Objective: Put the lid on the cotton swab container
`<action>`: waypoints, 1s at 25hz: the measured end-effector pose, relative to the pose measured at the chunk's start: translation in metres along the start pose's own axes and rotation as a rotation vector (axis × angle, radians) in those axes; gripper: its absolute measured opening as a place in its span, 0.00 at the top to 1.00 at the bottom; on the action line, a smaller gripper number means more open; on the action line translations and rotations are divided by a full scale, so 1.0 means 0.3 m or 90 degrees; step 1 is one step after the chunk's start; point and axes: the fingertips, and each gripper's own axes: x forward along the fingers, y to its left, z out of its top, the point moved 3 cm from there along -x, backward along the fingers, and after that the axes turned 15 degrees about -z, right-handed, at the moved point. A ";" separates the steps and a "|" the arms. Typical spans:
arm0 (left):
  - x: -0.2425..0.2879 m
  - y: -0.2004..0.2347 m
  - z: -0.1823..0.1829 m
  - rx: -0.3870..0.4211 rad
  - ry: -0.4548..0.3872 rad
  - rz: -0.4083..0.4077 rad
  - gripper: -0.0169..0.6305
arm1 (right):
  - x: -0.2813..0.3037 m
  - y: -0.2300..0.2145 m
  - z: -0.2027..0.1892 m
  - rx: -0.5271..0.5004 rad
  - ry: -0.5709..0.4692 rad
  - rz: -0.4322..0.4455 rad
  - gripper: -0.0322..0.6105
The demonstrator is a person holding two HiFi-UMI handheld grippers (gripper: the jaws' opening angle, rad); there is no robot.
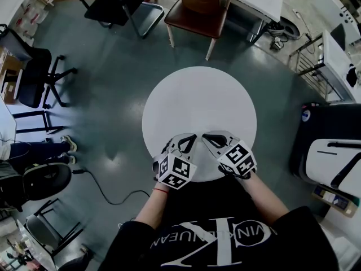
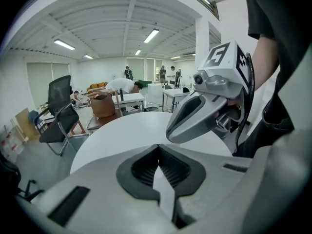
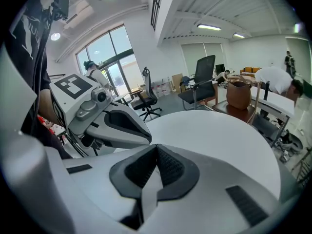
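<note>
Heads-up: left gripper (image 1: pixel 189 139) and right gripper (image 1: pixel 210 138) both pressed together, empty; no lid or container on the tabletop (image 1: pixel 197 95) ahead, so any reach likely grabs nothing.

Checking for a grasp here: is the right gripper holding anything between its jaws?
No, the right gripper has its jaws closed against each other with nothing between them, above the white round table.

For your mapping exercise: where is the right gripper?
In the head view, the right gripper is at the near edge of the round white table, right of the left gripper.
</note>
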 end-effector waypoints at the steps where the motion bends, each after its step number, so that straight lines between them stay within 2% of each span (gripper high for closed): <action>1: -0.002 0.000 0.003 -0.001 -0.006 0.002 0.96 | -0.002 0.000 0.004 0.000 -0.004 -0.002 0.95; 14: -0.061 -0.007 0.022 -0.011 -0.046 0.022 0.96 | -0.057 0.007 0.016 0.020 -0.030 -0.021 0.95; 25: -0.161 -0.025 0.028 -0.047 -0.103 0.017 0.96 | -0.141 0.046 0.033 0.058 -0.074 -0.070 0.95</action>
